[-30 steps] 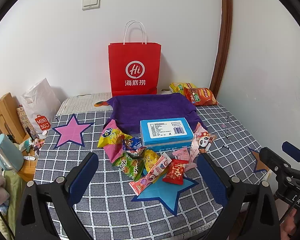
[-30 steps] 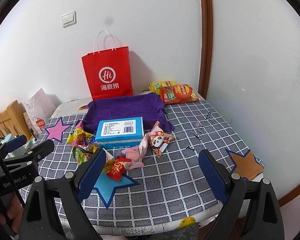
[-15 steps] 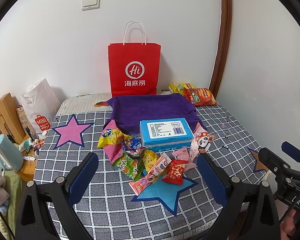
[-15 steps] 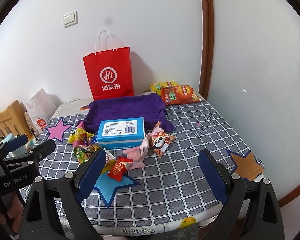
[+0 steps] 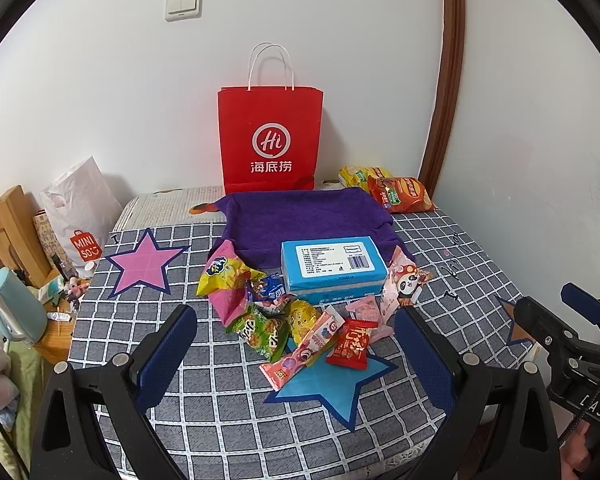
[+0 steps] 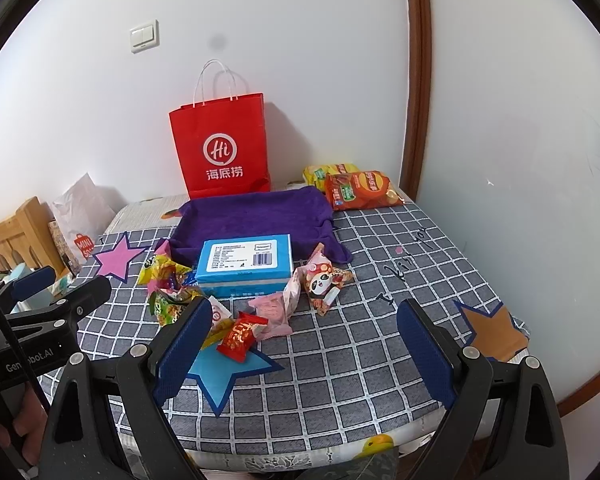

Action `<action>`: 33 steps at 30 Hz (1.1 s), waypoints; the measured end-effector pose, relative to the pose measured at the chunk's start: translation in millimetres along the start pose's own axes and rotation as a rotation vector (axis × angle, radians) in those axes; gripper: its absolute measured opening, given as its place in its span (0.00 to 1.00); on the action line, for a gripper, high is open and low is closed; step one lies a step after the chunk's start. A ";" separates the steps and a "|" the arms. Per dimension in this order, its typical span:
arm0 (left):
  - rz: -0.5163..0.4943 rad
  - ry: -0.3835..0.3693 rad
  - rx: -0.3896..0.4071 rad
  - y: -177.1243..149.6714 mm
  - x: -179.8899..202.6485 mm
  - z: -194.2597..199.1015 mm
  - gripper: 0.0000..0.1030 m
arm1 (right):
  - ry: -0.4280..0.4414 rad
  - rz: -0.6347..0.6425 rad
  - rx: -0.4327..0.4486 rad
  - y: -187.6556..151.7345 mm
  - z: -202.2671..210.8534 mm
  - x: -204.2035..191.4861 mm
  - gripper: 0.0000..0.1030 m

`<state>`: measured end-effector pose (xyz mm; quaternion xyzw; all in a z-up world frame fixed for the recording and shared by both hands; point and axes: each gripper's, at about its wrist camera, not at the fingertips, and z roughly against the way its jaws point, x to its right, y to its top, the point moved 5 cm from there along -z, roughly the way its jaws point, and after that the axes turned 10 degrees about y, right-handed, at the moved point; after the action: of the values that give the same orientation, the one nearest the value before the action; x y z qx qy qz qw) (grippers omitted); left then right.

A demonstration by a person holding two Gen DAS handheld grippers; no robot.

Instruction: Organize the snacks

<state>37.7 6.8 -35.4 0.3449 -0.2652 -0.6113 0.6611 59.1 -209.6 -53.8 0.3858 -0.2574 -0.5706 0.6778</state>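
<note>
Left gripper (image 5: 296, 354) and right gripper (image 6: 302, 354): jaws wide apart, nothing held, poised above near table edge. No change from a second ago: snacks untouched, sorting not begun. Snack pile (image 5: 300, 316) loose on checked tablecloth (image 5: 220, 400), beside blue box (image 5: 332, 268). Purple cloth tray (image 5: 300, 216) looks empty; red paper bag (image 5: 271, 140) contents hidden.

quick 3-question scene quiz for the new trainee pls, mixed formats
1. True or false: the blue box lies partly on the purple towel.
2. Which snack lies on the blue star? A) red packet B) panda packet C) orange chip bag
3. Fill in: the left gripper and the right gripper are both ___ and hold nothing.

Key: 1 true; 2 A; 3 open.
</note>
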 end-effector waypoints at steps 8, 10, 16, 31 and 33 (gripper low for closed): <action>-0.001 -0.004 0.001 -0.1 0.3 -0.7 0.97 | 0.012 0.010 0.006 0.8 -1.0 -5.4 0.90; -0.002 -0.009 0.001 -0.2 0.8 -1.9 0.97 | 0.021 0.010 0.007 1.1 -2.4 -6.3 0.90; -0.005 -0.019 -0.003 -1.8 1.1 -10.5 0.97 | 0.037 0.018 -0.003 -0.8 -10.9 -8.1 0.90; 0.000 0.034 -0.097 -12.8 -19.0 -91.1 0.96 | -0.057 -0.036 -0.128 -23.1 -89.6 58.9 0.90; 0.006 0.036 -0.114 -13.5 -23.7 -106.0 0.96 | -0.064 -0.042 -0.155 -28.1 -108.8 68.8 0.90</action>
<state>108.5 44.1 -110.1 0.3169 -0.2190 -0.6171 0.6861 143.7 -253.0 -145.1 0.3192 -0.2260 -0.6150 0.6847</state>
